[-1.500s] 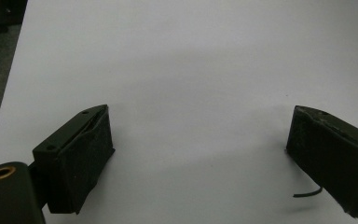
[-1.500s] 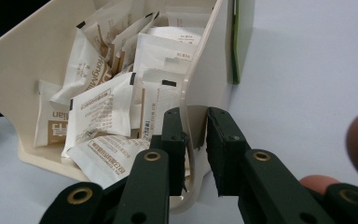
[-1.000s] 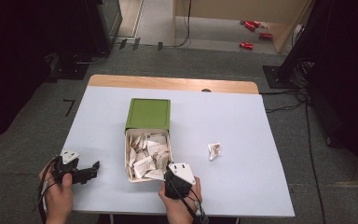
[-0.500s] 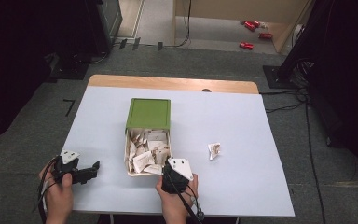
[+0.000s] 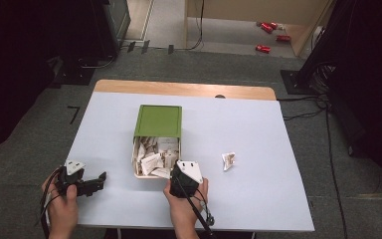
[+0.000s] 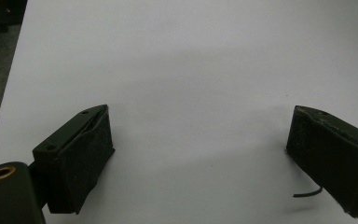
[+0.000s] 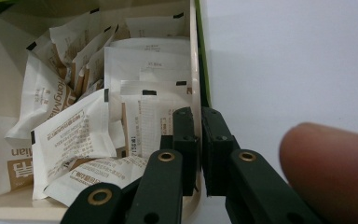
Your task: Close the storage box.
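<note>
A cream tray (image 5: 136, 168) full of white sachets (image 5: 151, 162) sticks out from under a green lid (image 5: 158, 120) at mid-table. My right gripper (image 5: 178, 172) is at the tray's near right corner. In the right gripper view its jaws (image 7: 199, 112) stand almost together astride the tray's right wall (image 7: 195, 70), one inside among the sachets (image 7: 70, 135) and one outside, shut on that wall. A thumb (image 7: 335, 168) rests at the right. My left gripper (image 5: 98, 180) lies low over the table's near left corner, open (image 6: 200, 135), with bare tabletop between its jaws.
One loose sachet (image 5: 228, 161) lies on the pale blue tabletop (image 5: 258, 124) right of the tray. A wooden strip (image 5: 179, 89) edges the far side. Dark stands and cables surround the table on the grey floor.
The right gripper has moved away from the person, and the tray has slid with it further under the green lid. The left gripper has stayed put.
</note>
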Tool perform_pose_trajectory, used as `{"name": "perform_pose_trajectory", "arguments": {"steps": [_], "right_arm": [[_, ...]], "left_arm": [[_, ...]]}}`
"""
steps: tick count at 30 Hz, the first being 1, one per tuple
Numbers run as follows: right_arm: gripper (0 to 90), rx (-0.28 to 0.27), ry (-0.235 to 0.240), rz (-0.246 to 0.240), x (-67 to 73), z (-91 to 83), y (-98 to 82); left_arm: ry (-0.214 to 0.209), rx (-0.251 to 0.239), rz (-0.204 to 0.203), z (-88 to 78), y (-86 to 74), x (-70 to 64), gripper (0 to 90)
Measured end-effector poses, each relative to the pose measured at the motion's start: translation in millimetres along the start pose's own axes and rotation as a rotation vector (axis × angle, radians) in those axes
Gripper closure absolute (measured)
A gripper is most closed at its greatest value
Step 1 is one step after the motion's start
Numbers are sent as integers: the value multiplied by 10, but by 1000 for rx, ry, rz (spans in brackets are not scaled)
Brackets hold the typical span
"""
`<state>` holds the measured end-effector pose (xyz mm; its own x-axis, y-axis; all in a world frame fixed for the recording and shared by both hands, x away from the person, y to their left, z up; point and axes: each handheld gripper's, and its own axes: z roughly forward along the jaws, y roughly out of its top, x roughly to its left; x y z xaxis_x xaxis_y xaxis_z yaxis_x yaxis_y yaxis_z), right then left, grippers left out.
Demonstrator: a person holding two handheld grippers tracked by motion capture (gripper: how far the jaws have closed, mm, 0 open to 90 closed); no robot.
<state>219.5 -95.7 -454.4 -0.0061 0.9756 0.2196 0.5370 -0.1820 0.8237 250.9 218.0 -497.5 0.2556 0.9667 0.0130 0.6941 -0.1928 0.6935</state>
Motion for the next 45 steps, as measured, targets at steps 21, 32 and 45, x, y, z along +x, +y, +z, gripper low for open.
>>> {"name": "perform_pose_trajectory", "arguments": {"steps": [21,32,45], "right_arm": [[531,20,156,-90,-182,-176,107],[452,49,205,-129,-270,-393,-93],[497,75,164,-168,-212,-191,-333]], "left_arm": [[-1,0,-1,0,0,0,74],[0,0,0,0,0,0,74],[0,1,1,-1,0,1,74]]}}
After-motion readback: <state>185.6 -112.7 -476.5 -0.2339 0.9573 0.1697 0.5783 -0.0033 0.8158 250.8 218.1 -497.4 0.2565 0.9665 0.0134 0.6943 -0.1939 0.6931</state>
